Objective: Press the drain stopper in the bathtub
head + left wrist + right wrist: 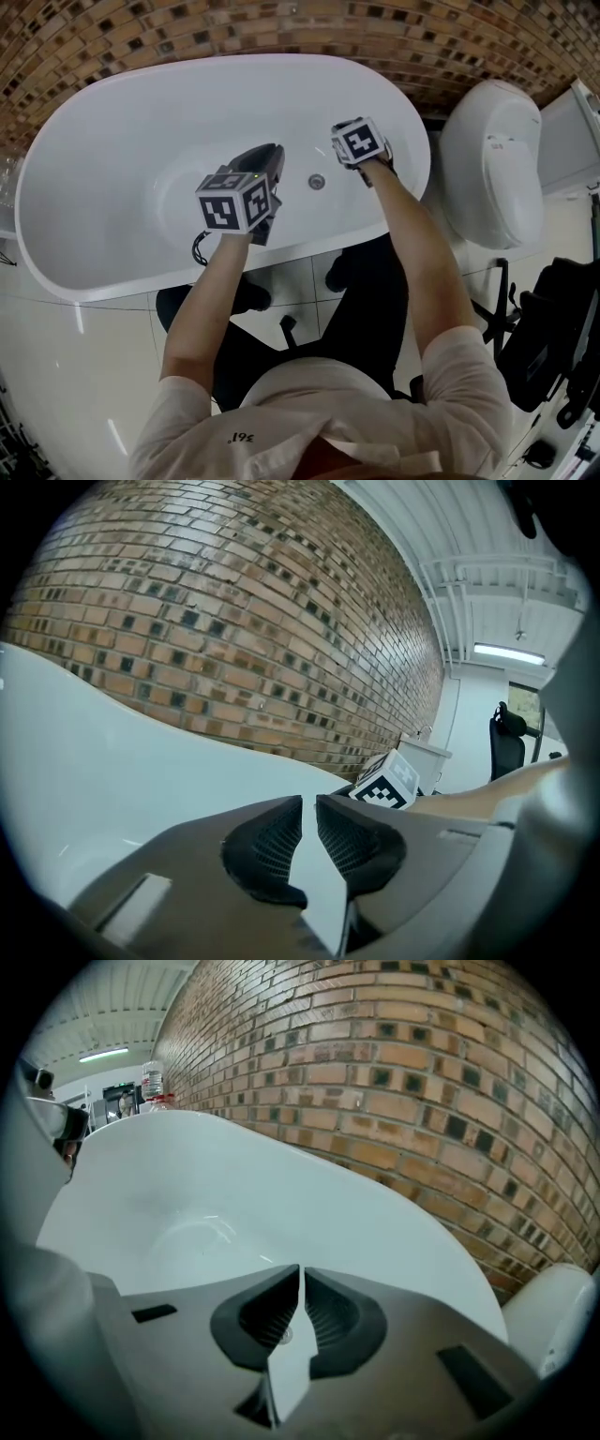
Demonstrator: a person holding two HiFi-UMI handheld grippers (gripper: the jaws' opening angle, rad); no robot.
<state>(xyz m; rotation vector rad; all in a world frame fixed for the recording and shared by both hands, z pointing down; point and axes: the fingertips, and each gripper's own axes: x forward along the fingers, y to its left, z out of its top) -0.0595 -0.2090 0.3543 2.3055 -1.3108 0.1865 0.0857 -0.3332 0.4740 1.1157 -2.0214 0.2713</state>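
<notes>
The right gripper (301, 1274) has its jaws drawn almost together, only a sliver of gap between them, and nothing is clasped there. It hangs over the right part of the bathtub (112, 178), above the tub floor rather than touching it. The left gripper (309, 803) is likewise pinched nearly closed and empty, held to the left and a little nearer the person.

Between the two, and just left of the right gripper, lies the drain stopper (317, 181), a small round metal disc on the floor of the tub. Neither gripper touches it. Behind the tub on the far side runs a brick wall (187, 37), and a toilet (492, 159) stands to the right.

By my reading, the step in hand is the approach: the press has not begun. The right gripper is the closer one, so the next move probably calls for lowering its closed jaw tips straight down onto the middle of the stopper and pushing firmly, keeping the tips from sliding off onto the smooth tub floor.
</notes>
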